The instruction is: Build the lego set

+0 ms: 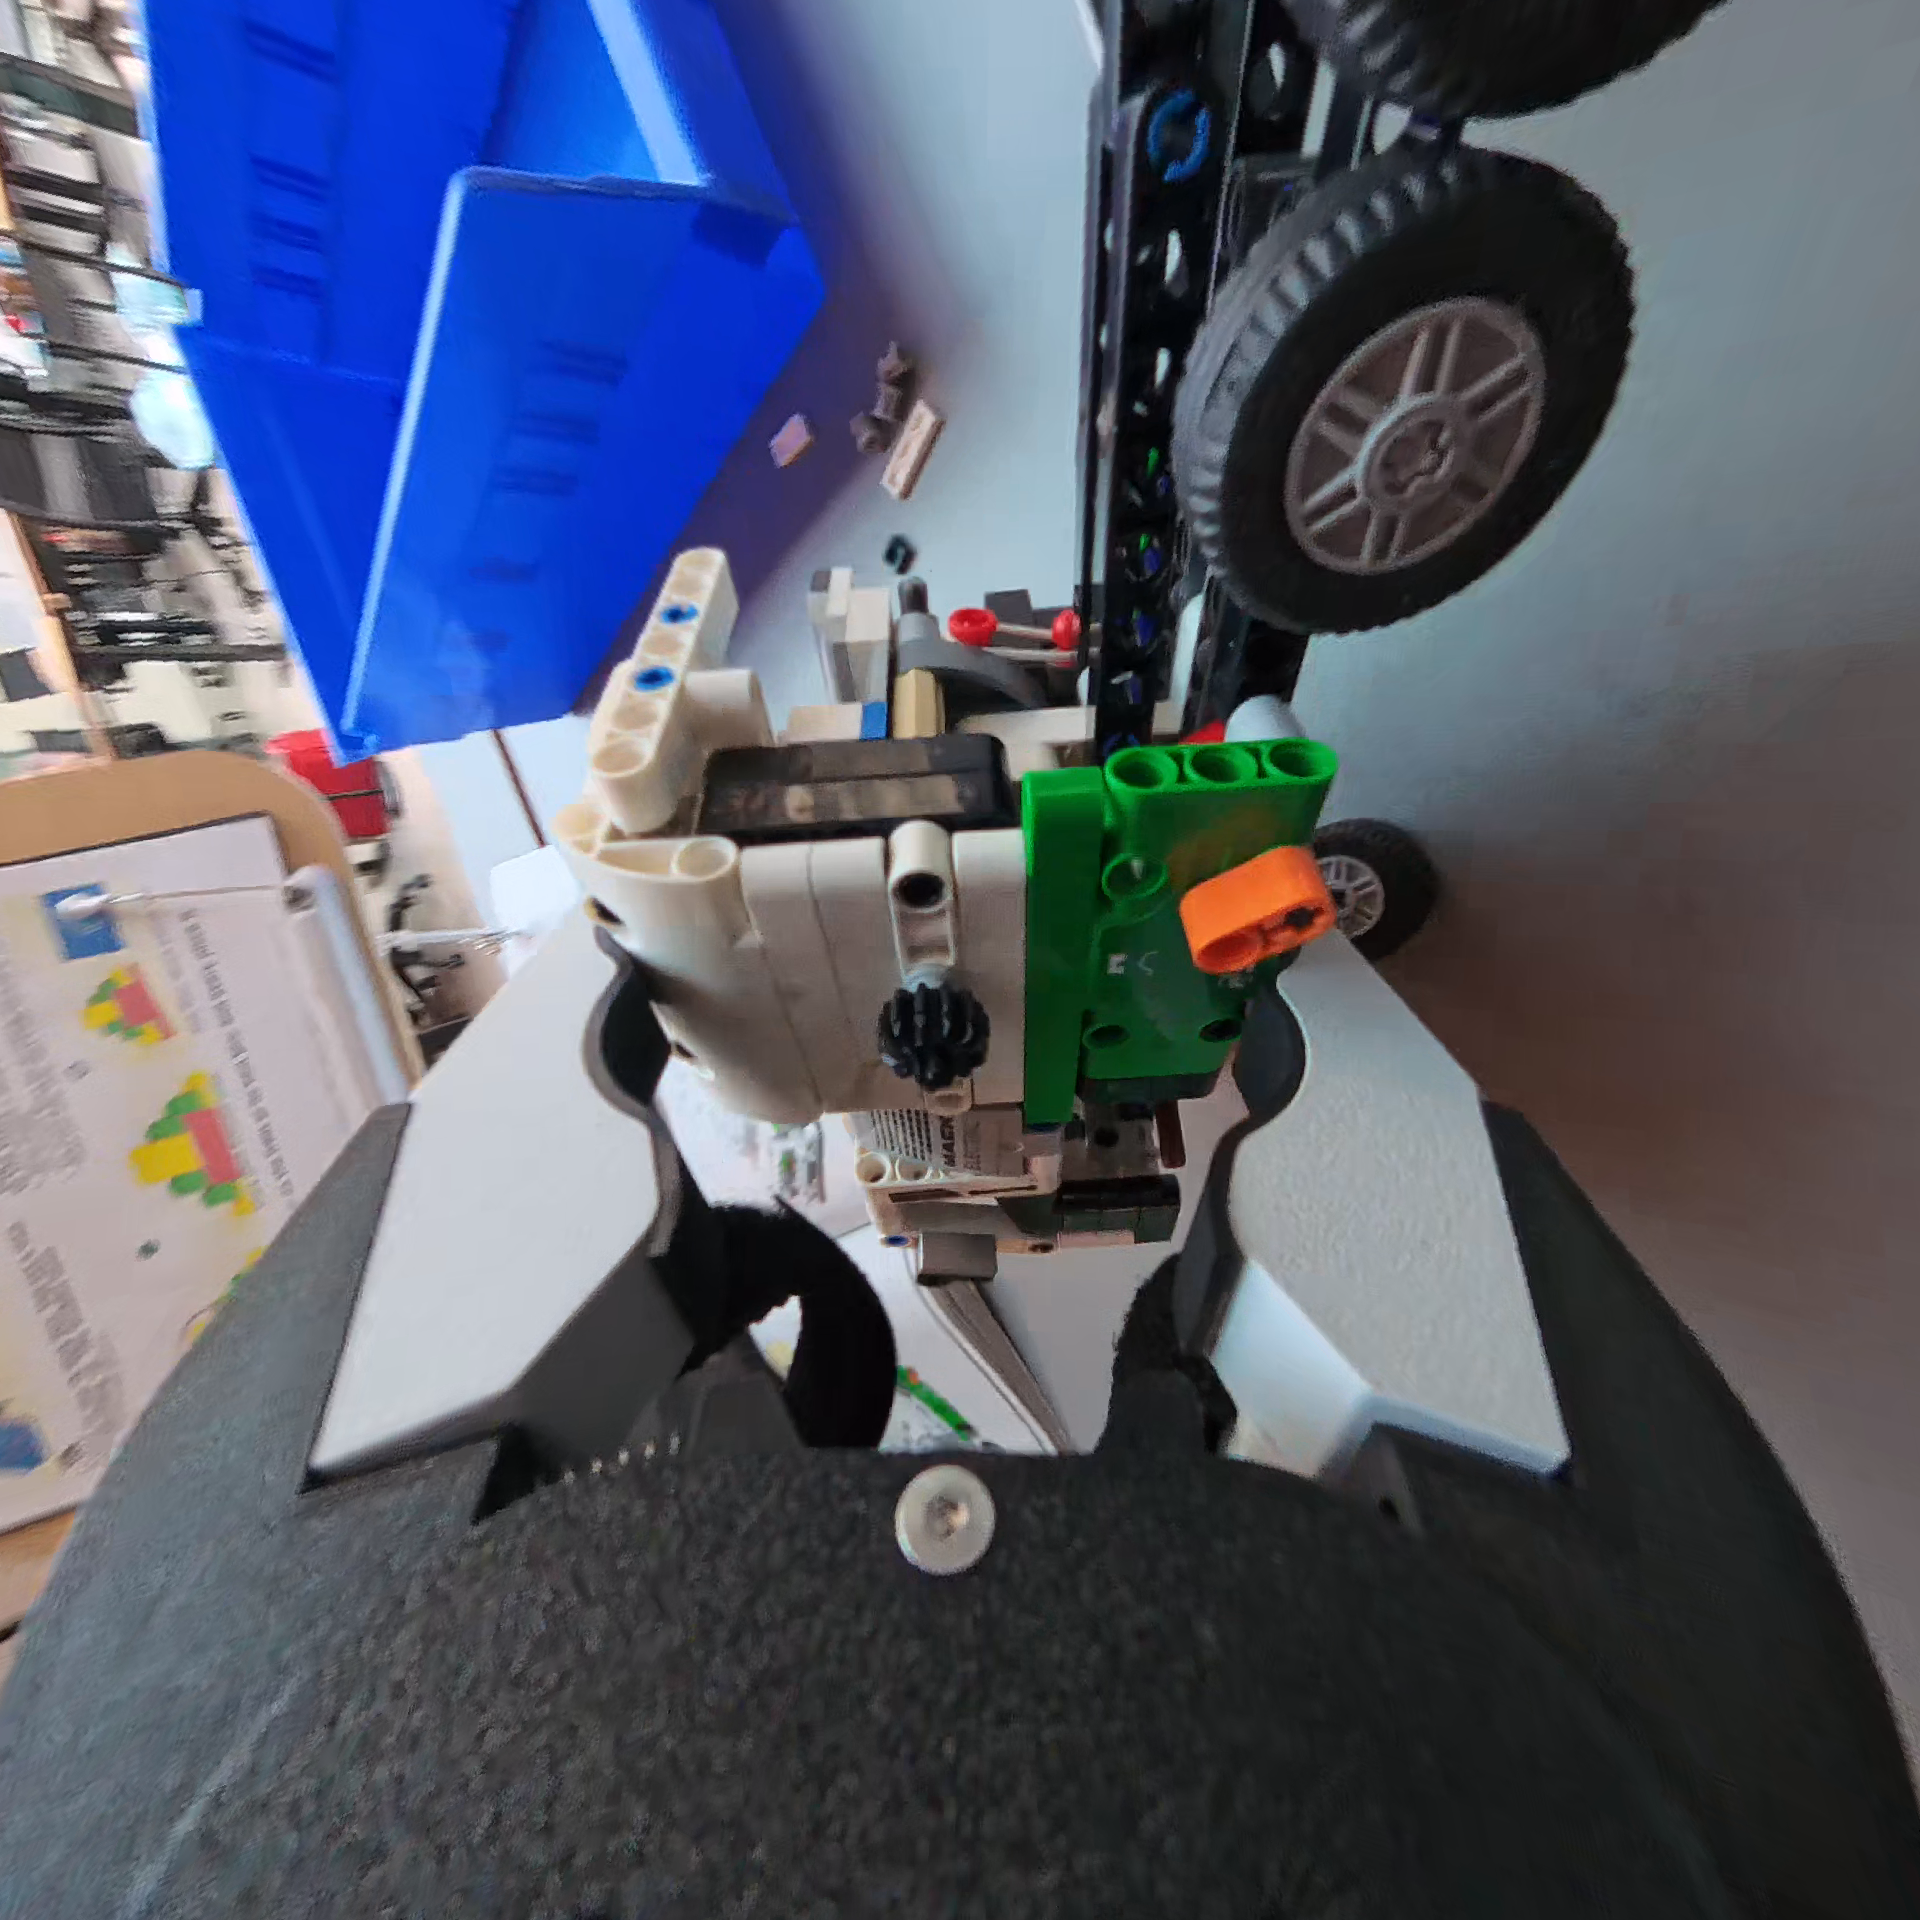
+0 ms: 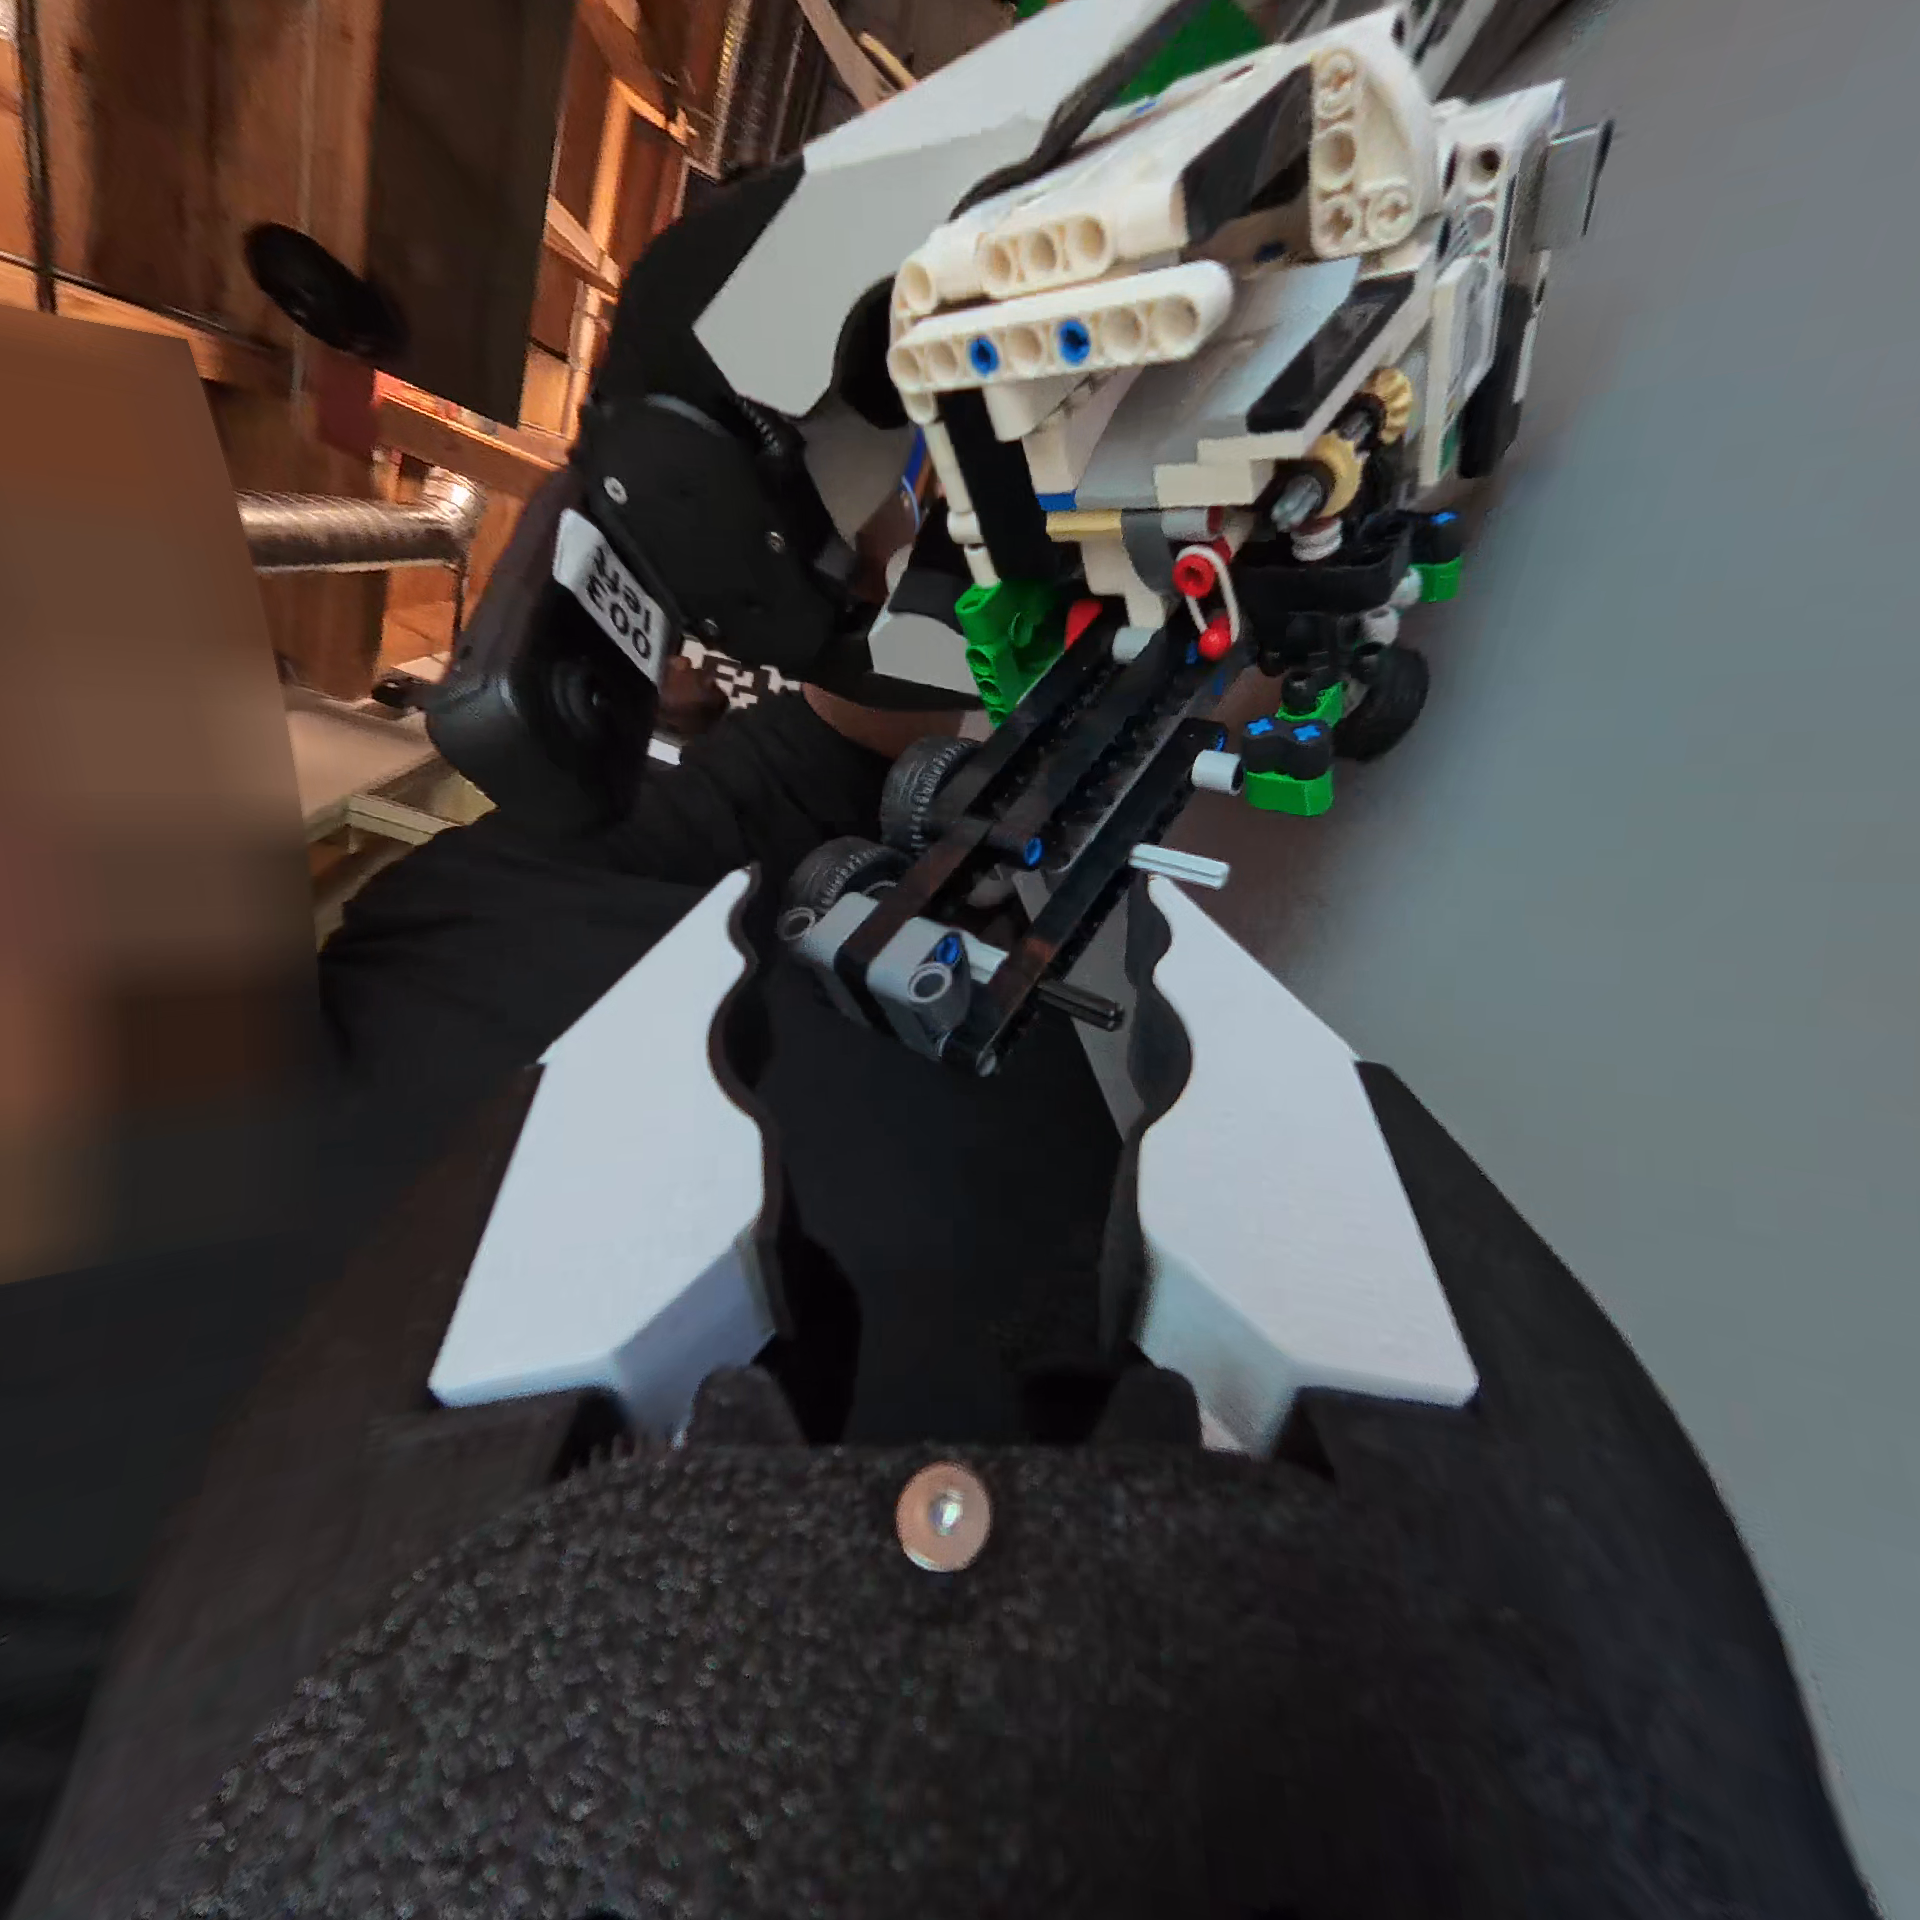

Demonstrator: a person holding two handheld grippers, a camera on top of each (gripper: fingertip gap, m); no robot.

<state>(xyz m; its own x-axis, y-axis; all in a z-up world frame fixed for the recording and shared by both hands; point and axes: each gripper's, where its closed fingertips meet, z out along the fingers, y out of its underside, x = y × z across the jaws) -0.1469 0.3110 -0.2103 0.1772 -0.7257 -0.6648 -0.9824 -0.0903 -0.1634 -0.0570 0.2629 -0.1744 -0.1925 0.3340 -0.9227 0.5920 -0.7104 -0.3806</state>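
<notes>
Lego vehicle (image 1: 914, 935), white cab, black chassis: left tongs (image 1: 940, 997) closed on cab; right tongs (image 2: 951, 971) closed on chassis rear end; held above grey worktop (image 2: 1714, 935).

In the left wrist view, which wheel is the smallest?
The small wheel just right of the orange piece, near the fingers; the two wheels above are clearly bigger.
</notes>
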